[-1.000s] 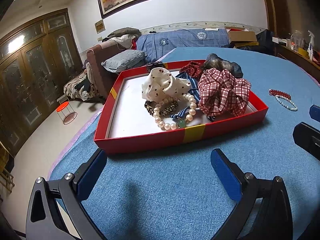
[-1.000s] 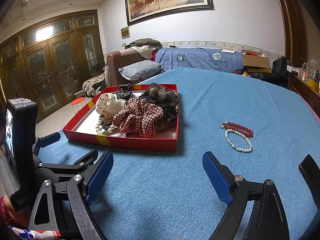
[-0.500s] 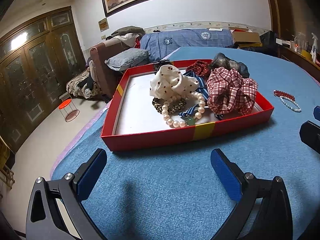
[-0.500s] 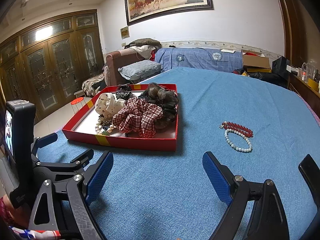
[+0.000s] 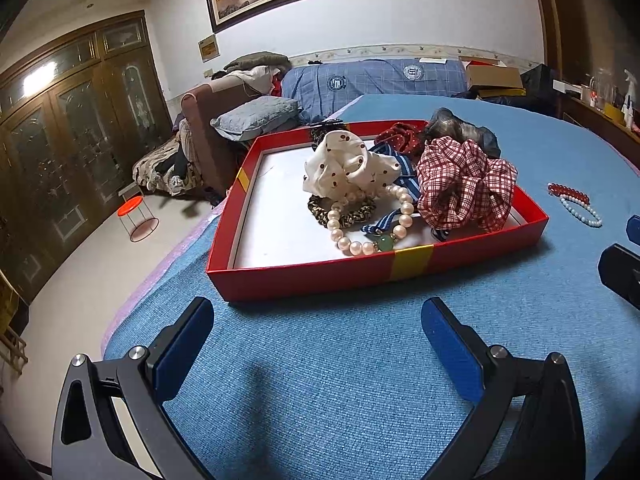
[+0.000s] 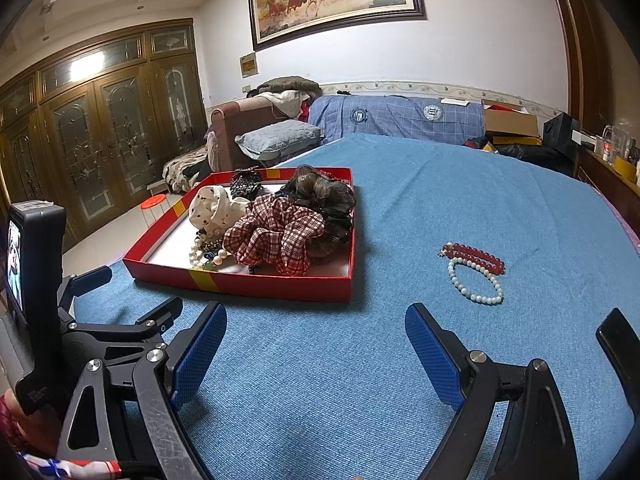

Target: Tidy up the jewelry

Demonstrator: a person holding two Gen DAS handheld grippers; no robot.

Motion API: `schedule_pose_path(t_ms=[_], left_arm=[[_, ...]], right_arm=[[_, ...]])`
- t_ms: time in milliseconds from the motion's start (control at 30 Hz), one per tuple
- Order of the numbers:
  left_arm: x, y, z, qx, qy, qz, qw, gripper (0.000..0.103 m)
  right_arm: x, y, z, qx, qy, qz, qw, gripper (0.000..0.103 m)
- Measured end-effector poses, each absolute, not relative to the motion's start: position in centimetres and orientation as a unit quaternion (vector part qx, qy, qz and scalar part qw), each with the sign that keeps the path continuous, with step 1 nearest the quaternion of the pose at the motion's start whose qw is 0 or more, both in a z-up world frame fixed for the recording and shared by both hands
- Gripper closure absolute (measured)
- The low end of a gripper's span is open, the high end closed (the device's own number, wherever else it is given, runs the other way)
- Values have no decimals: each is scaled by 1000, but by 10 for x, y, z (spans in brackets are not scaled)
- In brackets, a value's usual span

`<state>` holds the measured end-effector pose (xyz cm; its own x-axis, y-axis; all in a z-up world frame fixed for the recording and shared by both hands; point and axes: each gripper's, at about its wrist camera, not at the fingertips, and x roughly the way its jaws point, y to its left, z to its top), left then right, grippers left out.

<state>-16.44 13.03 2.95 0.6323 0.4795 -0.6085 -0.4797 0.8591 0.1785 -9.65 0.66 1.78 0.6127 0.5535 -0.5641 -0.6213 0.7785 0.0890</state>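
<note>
Two bead bracelets lie loose on the blue cloth of the table (image 6: pixel 440 184), well to the right of the red tray (image 6: pixel 272 286): a red bracelet (image 6: pixel 476 256) and, touching it on the near side, a white bracelet (image 6: pixel 476 284). Both also show at the right edge of the left wrist view, the red one (image 5: pixel 569 192) behind the white one (image 5: pixel 582 212).

Inside the tray, whose floor is white, a heap of hair things and jewelry sits toward the right half. A red plaid scrunchie (image 5: pixel 464 184) stands at the right, with a dark brown scrunchie (image 6: pixel 320 200) behind it. A cream dotted scrunchie (image 5: pixel 344 166) sits left of the plaid one, above a leopard-print hair tie (image 5: pixel 344 210). A pearl bracelet (image 5: pixel 372 228) with a green bead lies at the front of the heap, close to the near wall and its yellow band. The left half of the tray floor is bare.

The left tongs (image 5: pixel 316 332) hover over the cloth just in front of the tray's near wall, spread wide and holding nothing. The right tongs (image 6: pixel 316 340) are likewise wide apart and empty, low over the cloth, with the tray ahead to their left and the two loose bracelets ahead to their right. In the right wrist view the left tool's black body and its small screen (image 6: pixel 16 264) stand at the far left.
</note>
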Motion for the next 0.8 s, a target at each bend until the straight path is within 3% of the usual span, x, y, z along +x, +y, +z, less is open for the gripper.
schedule_pose_path(t_ms=[800], left_arm=[[-167,126,32,18,331,284,900,0]], right_arm=[[-98,4,20,-57,296,320,898,9]])
